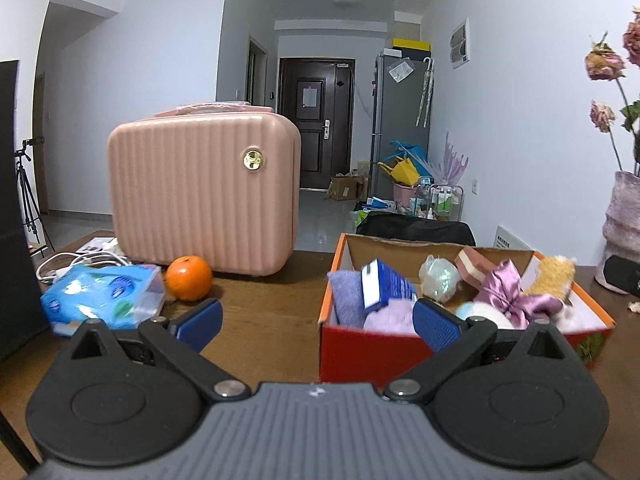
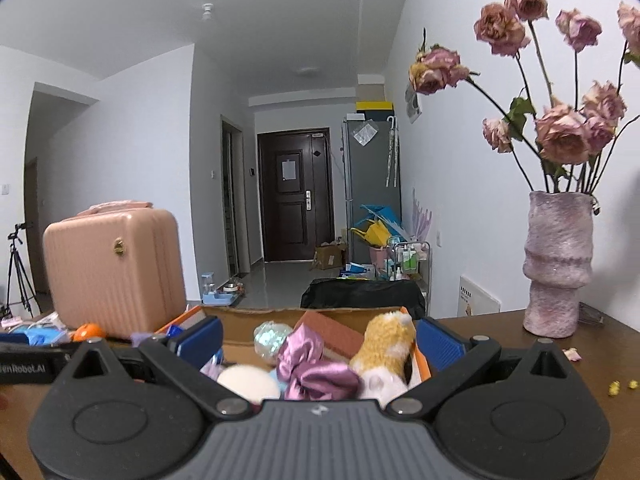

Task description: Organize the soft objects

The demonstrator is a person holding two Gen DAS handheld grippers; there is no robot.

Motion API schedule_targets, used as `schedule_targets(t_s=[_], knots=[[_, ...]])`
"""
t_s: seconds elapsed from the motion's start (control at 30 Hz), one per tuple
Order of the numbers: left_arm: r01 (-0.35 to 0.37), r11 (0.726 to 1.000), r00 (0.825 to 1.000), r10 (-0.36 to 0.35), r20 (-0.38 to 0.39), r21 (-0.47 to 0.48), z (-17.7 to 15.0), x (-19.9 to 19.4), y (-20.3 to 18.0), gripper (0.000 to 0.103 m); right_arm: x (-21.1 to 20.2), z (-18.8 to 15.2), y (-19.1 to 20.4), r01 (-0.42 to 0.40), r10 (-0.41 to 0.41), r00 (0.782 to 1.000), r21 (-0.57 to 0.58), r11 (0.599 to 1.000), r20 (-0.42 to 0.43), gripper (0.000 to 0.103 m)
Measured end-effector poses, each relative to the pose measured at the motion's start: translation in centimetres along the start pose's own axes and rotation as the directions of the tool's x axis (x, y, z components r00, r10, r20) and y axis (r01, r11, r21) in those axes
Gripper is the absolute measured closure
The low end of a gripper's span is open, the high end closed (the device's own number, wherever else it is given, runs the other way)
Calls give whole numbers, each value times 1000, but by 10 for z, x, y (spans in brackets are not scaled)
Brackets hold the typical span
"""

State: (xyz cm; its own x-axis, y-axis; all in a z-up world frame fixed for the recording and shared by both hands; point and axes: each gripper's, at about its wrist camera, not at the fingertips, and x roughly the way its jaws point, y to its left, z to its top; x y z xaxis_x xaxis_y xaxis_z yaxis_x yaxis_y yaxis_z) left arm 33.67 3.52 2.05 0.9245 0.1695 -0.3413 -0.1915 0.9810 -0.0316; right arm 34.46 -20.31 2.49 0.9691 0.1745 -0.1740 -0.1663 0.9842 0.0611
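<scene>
Left gripper (image 1: pixel 318 322): jaws spread wide, nothing held; it hovers over the worktop (image 1: pixel 264 320) in front of the box's near left corner.
Right gripper (image 2: pixel 320 344): jaws spread wide, nothing between them; it hangs just short of the box, looking over its near edge at the contents.
Cardboard box (image 1: pixel 372 354): open-topped, red and orange outside, standing on the worktop right of centre.
Box contents: lilac towel (image 1: pixel 346 292) at the left end; blue-and-white carton (image 1: pixel 386 286) lying tilted on it; iridescent plush ball (image 1: pixel 438 278); pink-and-cream block (image 1: pixel 474 266); purple satin bow (image 1: pixel 508 294); yellow plush toy (image 2: pixel 390 346) at the right end; a pale round ball (image 2: pixel 248 384) near the front wall.
Outside the box: blue tissue pack (image 1: pixel 104 298) and an orange (image 1: pixel 189 278), near each other on the left of the worktop, in front of a pink hard case (image 1: pixel 204 192); white cables lie behind the pack.
Elsewhere: a vase of dried roses (image 2: pixel 558 264) at the far right; a few petals lie on the worktop near it.
Progress (judgement): most soft things appear gathered in the box already, so the task looks well advanced.
Left to do (judgement): the tissue pack is the only soft thing seen loose; the carton in the box is blurred and may not belong. Whether the contents need rearranging cannot be told.
</scene>
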Motion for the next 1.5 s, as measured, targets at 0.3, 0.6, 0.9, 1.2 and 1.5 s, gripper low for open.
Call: schedule_targets(t_s=[0.3, 0.6, 0.9, 1.2, 1.5], knots=[[28, 1000, 1000, -28, -6, 11, -26, -64, 17, 0, -75, -22, 10, -12, 13, 1000, -27, 1000, 10, 0], [90, 994, 995, -92, 36, 59, -56, -153, 26, 0, -165, -41, 10, -23, 23, 999, -21, 1000, 30, 0], [103, 992, 995, -104, 5, 71, -91, -216, 38, 0, -239, -65, 8, -35, 35, 999, 15, 999, -16, 0], [101, 994, 995, -101, -3, 51, -103, -245, 44, 0, -278, -72, 21, -40, 40, 999, -19, 999, 9, 0], [103, 992, 994, -106, 38, 69, -103, -259, 39, 0, -285, -76, 25, -65, 65, 998, -1, 998, 3, 0]])
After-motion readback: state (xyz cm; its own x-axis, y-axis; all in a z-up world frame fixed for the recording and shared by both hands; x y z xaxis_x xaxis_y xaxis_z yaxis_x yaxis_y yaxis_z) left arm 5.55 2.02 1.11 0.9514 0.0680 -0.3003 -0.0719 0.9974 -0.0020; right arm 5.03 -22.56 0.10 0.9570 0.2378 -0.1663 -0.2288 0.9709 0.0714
